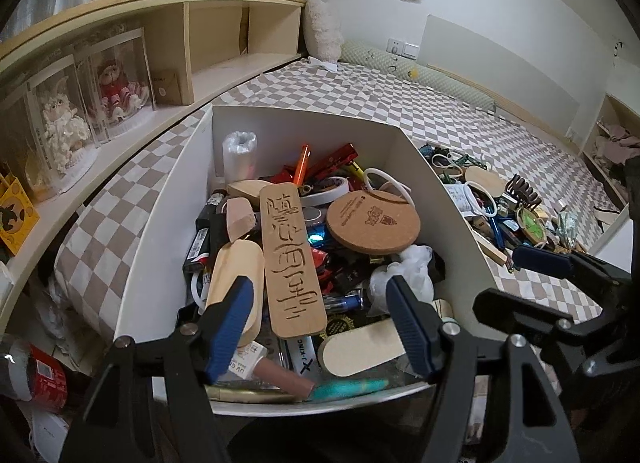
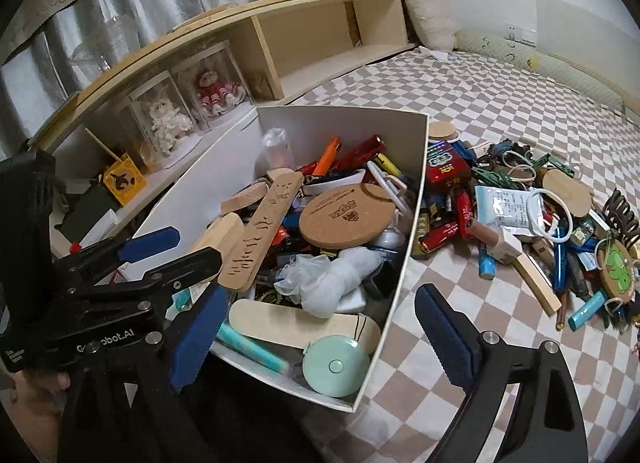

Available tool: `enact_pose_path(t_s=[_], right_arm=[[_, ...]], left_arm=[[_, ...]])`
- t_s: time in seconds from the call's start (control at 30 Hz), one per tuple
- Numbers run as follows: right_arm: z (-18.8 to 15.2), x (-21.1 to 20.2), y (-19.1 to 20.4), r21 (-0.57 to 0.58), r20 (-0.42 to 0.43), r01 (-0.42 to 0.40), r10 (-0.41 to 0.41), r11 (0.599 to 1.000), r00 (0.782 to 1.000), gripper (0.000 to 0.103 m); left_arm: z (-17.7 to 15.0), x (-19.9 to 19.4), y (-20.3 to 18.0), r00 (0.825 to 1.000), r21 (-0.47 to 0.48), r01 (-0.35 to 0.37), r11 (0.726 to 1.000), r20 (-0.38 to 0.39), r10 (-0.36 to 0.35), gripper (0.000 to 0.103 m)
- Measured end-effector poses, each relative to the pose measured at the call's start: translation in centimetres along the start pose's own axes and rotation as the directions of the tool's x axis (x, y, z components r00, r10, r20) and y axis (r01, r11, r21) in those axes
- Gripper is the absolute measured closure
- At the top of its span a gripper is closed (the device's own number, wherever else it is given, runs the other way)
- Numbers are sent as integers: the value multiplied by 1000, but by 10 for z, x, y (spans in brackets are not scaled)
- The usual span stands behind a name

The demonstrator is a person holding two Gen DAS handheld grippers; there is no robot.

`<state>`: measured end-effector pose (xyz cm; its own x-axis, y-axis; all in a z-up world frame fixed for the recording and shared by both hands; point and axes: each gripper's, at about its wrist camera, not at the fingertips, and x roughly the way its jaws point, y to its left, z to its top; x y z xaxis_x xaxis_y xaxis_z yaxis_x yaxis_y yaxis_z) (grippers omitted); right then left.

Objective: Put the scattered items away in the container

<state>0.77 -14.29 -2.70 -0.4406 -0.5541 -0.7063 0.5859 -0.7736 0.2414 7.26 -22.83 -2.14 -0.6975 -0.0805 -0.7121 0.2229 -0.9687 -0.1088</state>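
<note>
The white container (image 1: pixel 160 231) is seen on the checkered bed (image 2: pixel 460 103), filled with a cork coaster (image 1: pixel 372 223) and an engraved wooden strip (image 1: pixel 292 259). The left claw (image 1: pixel 320 327) is held wide above it, gripping nothing. The right claw (image 2: pixel 320 327) is spread wide, empty. Scattered items (image 2: pixel 520 215) are piled at its three o'clock.

container (image 2: pixel 404 247) top open | scattered items (image 2: pixel 520 215) crowd right | checkered bedspread (image 2: pixel 420 347) bare near
</note>
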Motion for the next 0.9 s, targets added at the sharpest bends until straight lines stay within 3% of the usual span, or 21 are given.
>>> enact_pose_path(t_s=[0.1, 0.17, 0.23, 0.9], right_arm=[[1, -4, -3, 10, 15, 16, -16, 1000, 1000, 5], [1, -9, -5, 8, 33, 32, -32, 999, 999, 0], [2, -15, -5, 5, 56, 48, -49, 999, 997, 0], [0, -84, -29, 75, 209, 138, -151, 988, 966, 0]], left_arm=[[2, -3, 0, 1000, -3, -2, 1000, 10, 2, 31], [3, -7, 0, 1000, -10, -3, 1000, 28, 3, 10], [5, -12, -1, 999, -16, -2, 1000, 49, 3, 3], [18, -49, -23, 990, 20, -18, 1000, 143, 15, 0]])
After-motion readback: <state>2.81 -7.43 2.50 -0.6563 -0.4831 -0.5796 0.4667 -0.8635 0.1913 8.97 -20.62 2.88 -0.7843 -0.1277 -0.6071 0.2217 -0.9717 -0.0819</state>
